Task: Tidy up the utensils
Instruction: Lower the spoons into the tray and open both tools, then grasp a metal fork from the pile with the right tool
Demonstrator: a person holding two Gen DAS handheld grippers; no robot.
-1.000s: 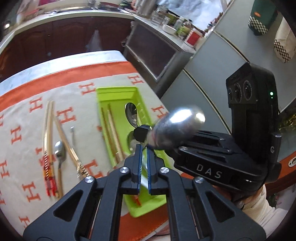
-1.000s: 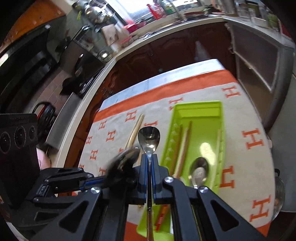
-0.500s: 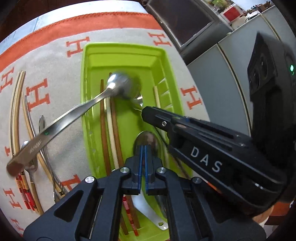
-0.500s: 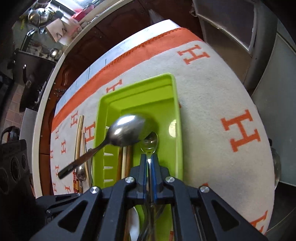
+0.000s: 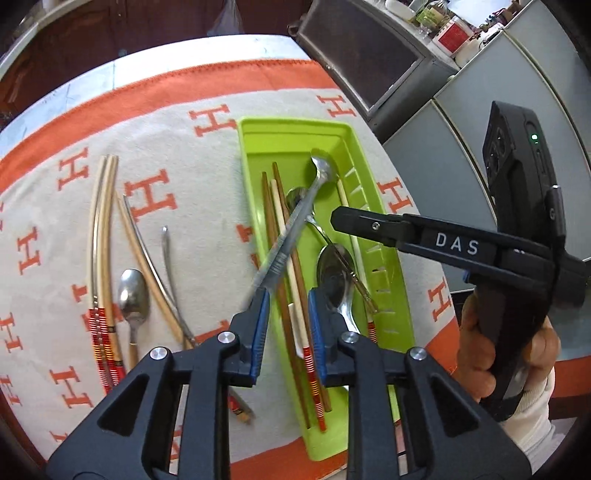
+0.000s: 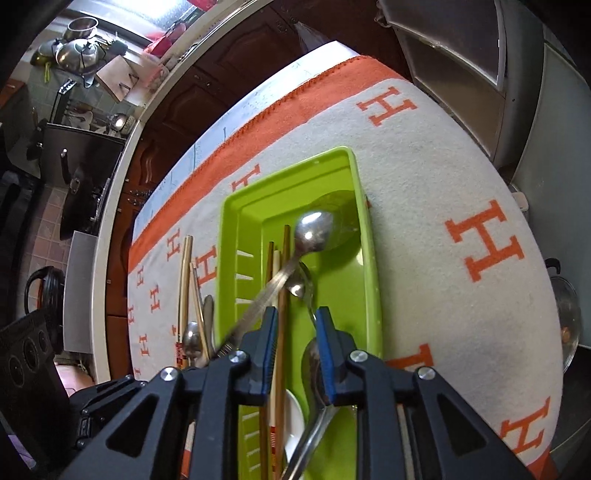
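At your far left, dark wood cabinets close off the room beyond a table edge. The cream cloth with its orange border and H marks covers the table; on its left lie pale chopsticks and a small spoon, all outside the tray. Your left gripper has its fingers apart, gripping nothing. The large spoon slants just ahead of it, bowl down in the green tray, handle up over the tray's left wall, blurred. More chopsticks and spoons lie inside. Your right gripper is spread too, over the tray. To the right stand grey cabinets.
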